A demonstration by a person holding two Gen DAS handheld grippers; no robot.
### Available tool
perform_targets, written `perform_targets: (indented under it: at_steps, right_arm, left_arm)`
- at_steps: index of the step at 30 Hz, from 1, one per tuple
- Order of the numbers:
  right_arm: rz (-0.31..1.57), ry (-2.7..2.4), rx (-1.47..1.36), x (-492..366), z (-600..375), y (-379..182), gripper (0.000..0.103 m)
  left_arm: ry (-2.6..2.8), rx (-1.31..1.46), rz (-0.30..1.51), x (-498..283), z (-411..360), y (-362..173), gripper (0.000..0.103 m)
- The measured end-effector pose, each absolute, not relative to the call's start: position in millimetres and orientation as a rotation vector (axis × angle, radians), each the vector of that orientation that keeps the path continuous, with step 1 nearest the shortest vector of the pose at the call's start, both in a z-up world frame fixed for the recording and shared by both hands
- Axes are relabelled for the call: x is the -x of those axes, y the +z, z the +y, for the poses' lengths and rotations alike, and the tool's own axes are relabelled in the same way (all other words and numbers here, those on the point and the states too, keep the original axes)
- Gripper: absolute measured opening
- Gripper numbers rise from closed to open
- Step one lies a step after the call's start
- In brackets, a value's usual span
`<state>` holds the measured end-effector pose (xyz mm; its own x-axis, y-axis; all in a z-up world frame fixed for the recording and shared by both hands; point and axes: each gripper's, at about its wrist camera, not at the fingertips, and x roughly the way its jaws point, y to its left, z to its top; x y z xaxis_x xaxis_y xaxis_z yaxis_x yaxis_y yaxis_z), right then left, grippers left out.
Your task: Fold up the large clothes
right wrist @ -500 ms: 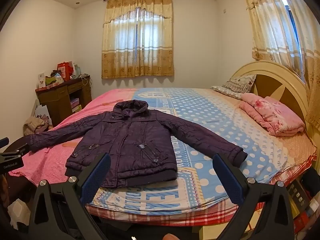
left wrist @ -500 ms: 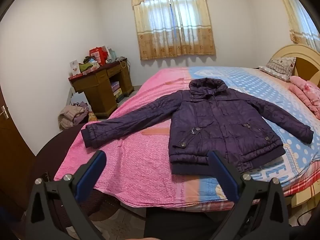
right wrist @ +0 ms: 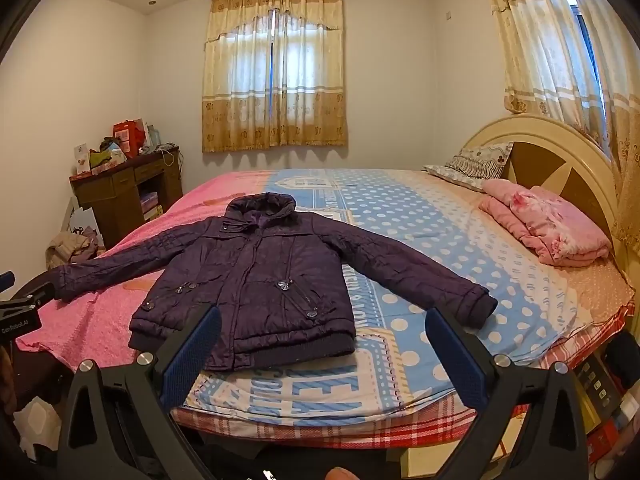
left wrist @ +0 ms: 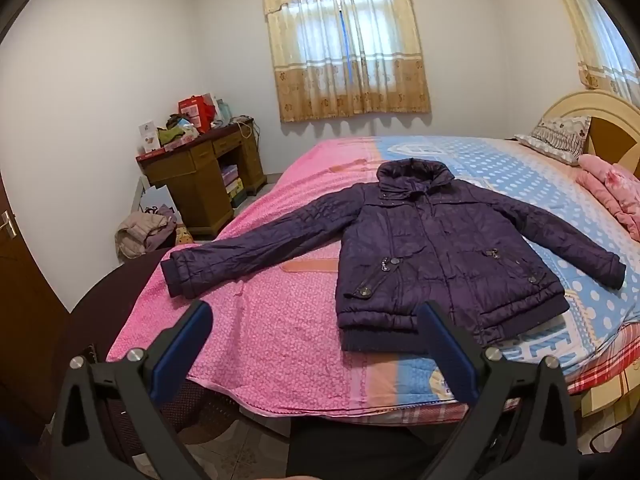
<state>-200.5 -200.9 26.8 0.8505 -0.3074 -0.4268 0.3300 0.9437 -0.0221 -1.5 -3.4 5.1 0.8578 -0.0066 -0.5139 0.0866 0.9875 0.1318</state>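
Both my left gripper [left wrist: 312, 344] and right gripper [right wrist: 322, 342] are wide open and empty, a little nearer than before to the jacket [left wrist: 436, 256], spread flat at the bed [left wrist: 280, 340] front edge, unfolded.

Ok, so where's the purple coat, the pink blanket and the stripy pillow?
purple coat [right wrist: 256, 280], right wrist view, on the front panel near the zip.
pink blanket [right wrist: 560, 228], right wrist view, on the top of the folded stack by the headboard.
stripy pillow [right wrist: 476, 162], right wrist view, on its patterned face.
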Motion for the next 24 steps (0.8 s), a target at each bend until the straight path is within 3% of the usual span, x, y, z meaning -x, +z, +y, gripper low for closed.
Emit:
perform_targets:
  at_steps: [24]
  right_arm:
    - [0.469, -0.343, -0.079, 189.7, -206.7, 10.2, 0.102]
  left_arm:
    - [-0.051, -0.151, 0.546, 0.5, -4.7, 1.7, 0.103]
